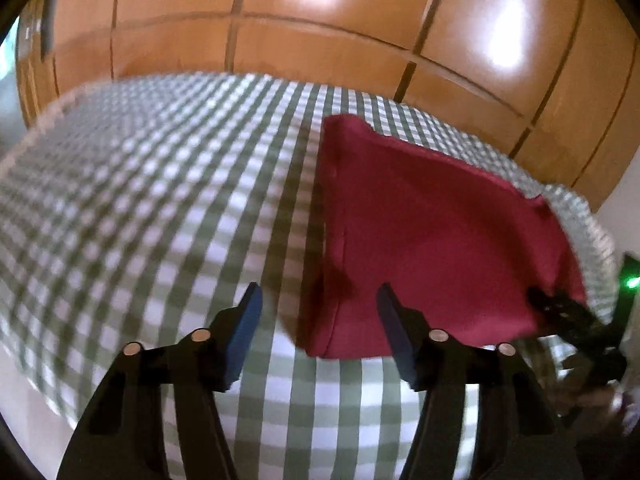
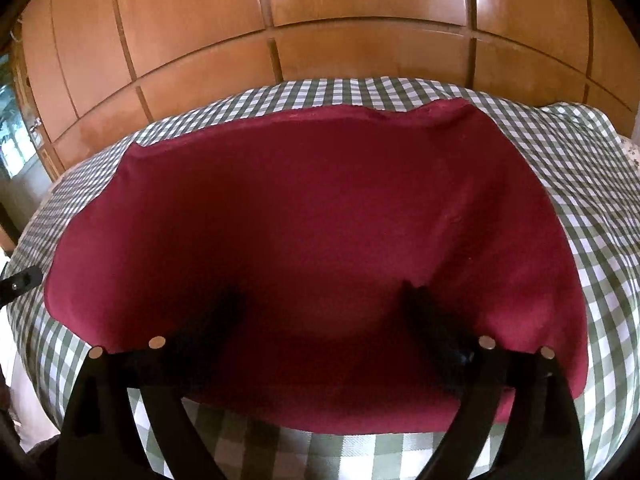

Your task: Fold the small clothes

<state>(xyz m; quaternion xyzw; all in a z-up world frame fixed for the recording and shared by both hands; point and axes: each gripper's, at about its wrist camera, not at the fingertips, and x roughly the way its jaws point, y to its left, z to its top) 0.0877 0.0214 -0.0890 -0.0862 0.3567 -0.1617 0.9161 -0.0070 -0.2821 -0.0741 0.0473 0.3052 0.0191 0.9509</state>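
Observation:
A dark red cloth (image 2: 320,208) lies flat on the green-and-white checked sheet (image 2: 600,184), its edges roughly squared. In the right wrist view my right gripper (image 2: 322,296) stands wide open just above the cloth's near part, nothing pinched between its dark fingers. In the left wrist view the same cloth (image 1: 432,240) lies to the right, and its near left corner sits below the gap of my left gripper (image 1: 320,296). The left gripper's blue pads (image 1: 248,320) stand apart and touch no fabric. The right gripper (image 1: 548,304) shows at the cloth's right edge.
The checked sheet (image 1: 140,208) covers a wide soft surface that stretches left of the cloth. Glossy wooden cabinet doors (image 2: 360,8) stand right behind its far edge. A tip of the left gripper (image 2: 20,280) shows at the left border of the right wrist view.

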